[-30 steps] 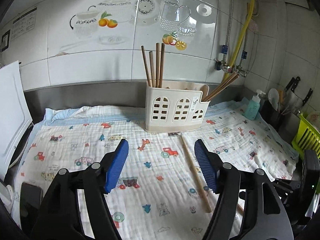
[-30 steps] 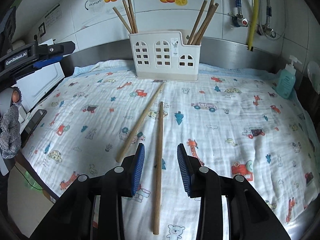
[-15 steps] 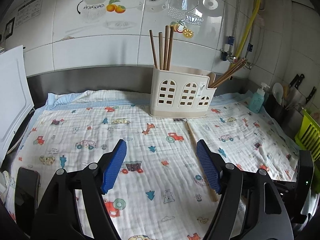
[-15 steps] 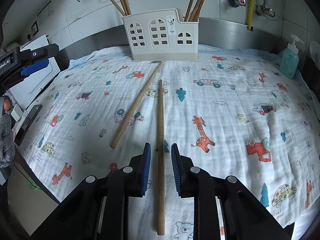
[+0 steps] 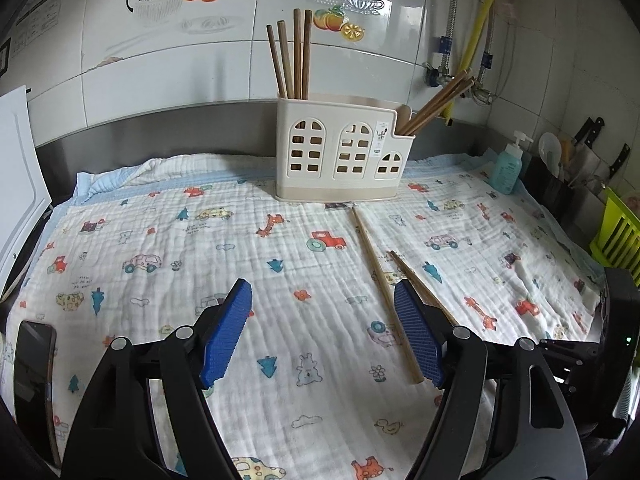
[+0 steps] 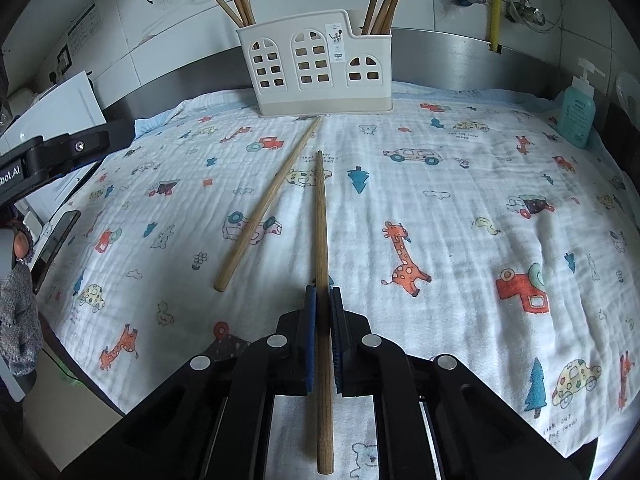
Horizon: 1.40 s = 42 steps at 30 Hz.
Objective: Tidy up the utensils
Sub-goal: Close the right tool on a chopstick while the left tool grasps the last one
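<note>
Pinching one chopstick (image 6: 320, 216), the right gripper (image 6: 322, 304) has just closed its fingers; the left gripper (image 5: 322, 322) gapes empty, another stick (image 6: 267, 204) lies loose, several fill the holder (image 6: 316, 64).

Two wooden chopsticks (image 6: 256, 216) lie on the cloth before the cream holder (image 6: 316, 72).

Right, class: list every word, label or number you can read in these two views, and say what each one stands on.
"bot.AI": white lettering on the black left gripper body, cut off at the picture's edge.
"LOOK OUT": small print on the white cartoon-patterned cloth; the line beneath is too blurred.
White sticker on the cream plastic utensil holder: too small to read.
Teal soap pump bottle: label blurred.
Wall notice: unreadable.
</note>
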Available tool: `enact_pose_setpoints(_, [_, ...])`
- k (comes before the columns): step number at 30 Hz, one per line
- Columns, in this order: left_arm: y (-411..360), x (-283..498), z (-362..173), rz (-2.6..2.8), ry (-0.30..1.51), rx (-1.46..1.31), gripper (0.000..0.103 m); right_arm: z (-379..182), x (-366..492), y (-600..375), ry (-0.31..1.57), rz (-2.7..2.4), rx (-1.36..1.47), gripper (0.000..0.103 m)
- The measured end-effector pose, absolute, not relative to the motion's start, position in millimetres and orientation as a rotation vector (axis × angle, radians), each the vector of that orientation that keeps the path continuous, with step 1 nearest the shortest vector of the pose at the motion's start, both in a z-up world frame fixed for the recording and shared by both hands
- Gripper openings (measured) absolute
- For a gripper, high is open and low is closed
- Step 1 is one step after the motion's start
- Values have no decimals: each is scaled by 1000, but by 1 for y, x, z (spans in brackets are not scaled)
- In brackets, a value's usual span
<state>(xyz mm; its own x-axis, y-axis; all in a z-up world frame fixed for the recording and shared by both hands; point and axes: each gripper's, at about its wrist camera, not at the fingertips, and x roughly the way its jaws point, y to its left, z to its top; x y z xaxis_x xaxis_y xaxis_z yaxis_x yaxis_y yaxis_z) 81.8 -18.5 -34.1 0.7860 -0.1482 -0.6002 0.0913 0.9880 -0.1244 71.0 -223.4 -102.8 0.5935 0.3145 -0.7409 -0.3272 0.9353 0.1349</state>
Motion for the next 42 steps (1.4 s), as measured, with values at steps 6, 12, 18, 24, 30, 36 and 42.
enact_pose_setpoints(6, [-45,84,-50,-167,694,-65,72,-90,67,-233,821,370,6,6])
enact_pose_setpoints(12, [-64,91,-66,-204,746,-57,69,-77,63,-241,786,367,22,6])
enact_pose_setpoints(18, [-77,105,-81,-227,829,-52,44,-72,63,-247,765,369,38,7])
enact_pose_setpoints(24, [-85,114,-91,-238,886,-71,23,-75,64,-251,768,370,51,7])
enact_pose_setpoints(30, [-91,122,-100,-238,928,-87,15,-76,65,-254,767,368,64,7])
enact_pose_setpoints(36, [-92,128,-104,-214,950,-106,15,-75,65,-254,765,366,64,7])
enact_pose_setpoints(42, [-93,129,-103,-189,943,-92,9,-75,65,-253,765,366,62,7])
